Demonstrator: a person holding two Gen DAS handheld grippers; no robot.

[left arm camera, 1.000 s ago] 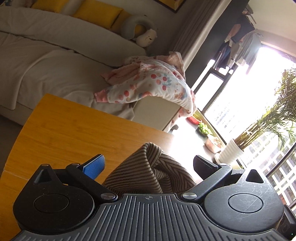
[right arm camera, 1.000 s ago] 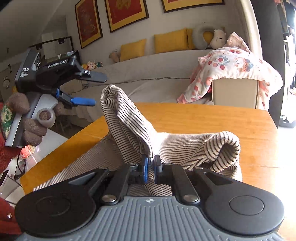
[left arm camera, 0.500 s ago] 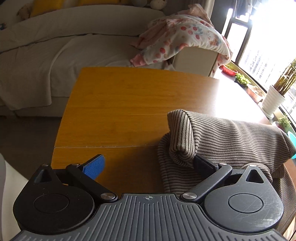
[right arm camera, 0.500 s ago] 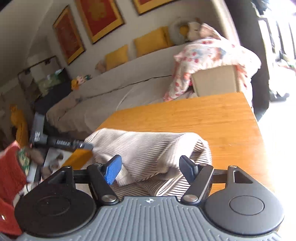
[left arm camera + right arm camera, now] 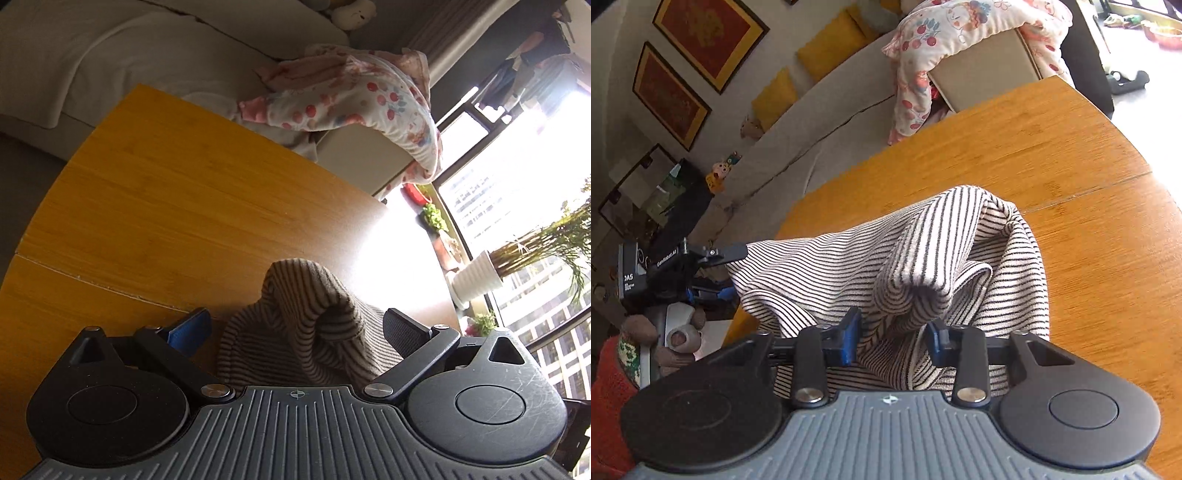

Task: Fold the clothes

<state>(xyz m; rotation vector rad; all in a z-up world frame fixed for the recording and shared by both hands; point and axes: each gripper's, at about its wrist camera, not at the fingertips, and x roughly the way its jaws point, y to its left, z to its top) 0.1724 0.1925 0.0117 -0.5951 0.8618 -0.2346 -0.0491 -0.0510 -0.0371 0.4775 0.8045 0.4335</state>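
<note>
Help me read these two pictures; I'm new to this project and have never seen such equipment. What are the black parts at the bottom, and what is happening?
No robot here: a person holds a two-finger gripper in each hand, each with a fisheye camera looking along its fingers. One picture comes from the left gripper, the other from the right gripper; the black parts are the tools themselves. A striped garment lies bunched on a wooden table. Both grippers are open, with cloth between their fingers, not clamped. In the right view, the left gripper appears at the garment's far edge, held by a hand. A sofa with floral bedding stands behind.
</note>
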